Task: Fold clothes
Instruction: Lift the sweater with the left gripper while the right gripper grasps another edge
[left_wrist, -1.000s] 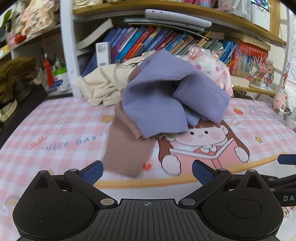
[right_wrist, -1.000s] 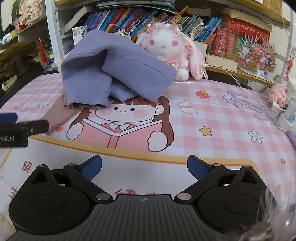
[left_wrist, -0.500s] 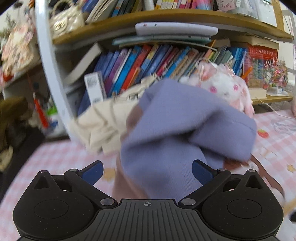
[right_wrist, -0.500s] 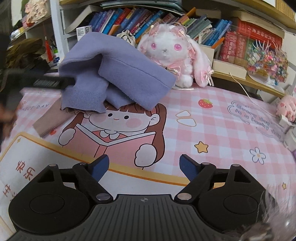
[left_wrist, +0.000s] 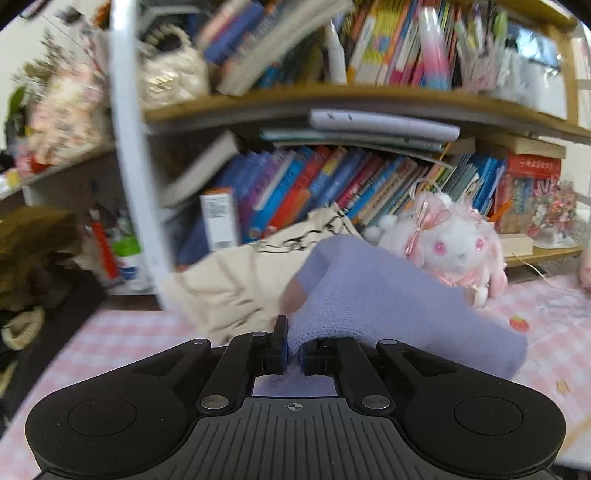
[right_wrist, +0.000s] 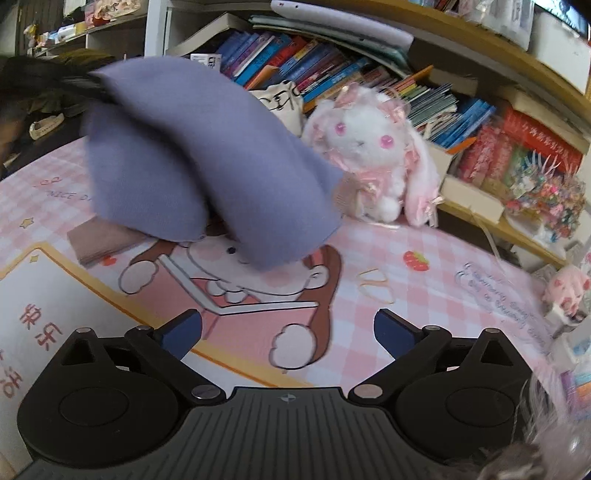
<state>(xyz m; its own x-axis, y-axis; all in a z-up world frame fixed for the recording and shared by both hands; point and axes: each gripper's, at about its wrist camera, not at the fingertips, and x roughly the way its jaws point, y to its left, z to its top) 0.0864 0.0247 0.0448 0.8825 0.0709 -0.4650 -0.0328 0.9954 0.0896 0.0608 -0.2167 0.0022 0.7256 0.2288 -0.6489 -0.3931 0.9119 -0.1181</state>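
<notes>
Left hand-held black two-finger gripper (left_wrist: 291, 354): jaws now pinching together on a fold of the soft lavender-purple knit garment (left_wrist: 388, 310), where a second ago they were standing wide apart, short of the cloth. Garment is being lifted at that pinched edge; in the right wrist view its bulk (right_wrist: 199, 162) is hanging in a draped hump, higher than before, with the lower edge trailing over the pink checked cartoon-print table mat (right_wrist: 424, 295). Blur is smearing both views.

Right hand-held black two-finger gripper (right_wrist: 288, 332): blue-tipped fingers are standing wide apart as before, gripping nothing, hovering low over the mat's printed girl-with-book figure, well short of the garment.

Flat folded dusty-pink cloth (right_wrist: 99, 242): lying on the mat beneath the purple garment's left side, partly covered.

Crumpled cream fabric bag with black line print (left_wrist: 236, 284): sitting just behind the purple garment, against the shelves.

White and pink plush rabbit with ribbons (right_wrist: 373, 147): sitting upright on the mat at the foot of the bookcase, right of the garment.

Wooden bookcase shelf (left_wrist: 369, 99): holding a row of leaning colourful book spines (left_wrist: 314, 184) in the lower bay; flat white device (left_wrist: 384, 123) and thin books are lying stacked above them under the board
</notes>
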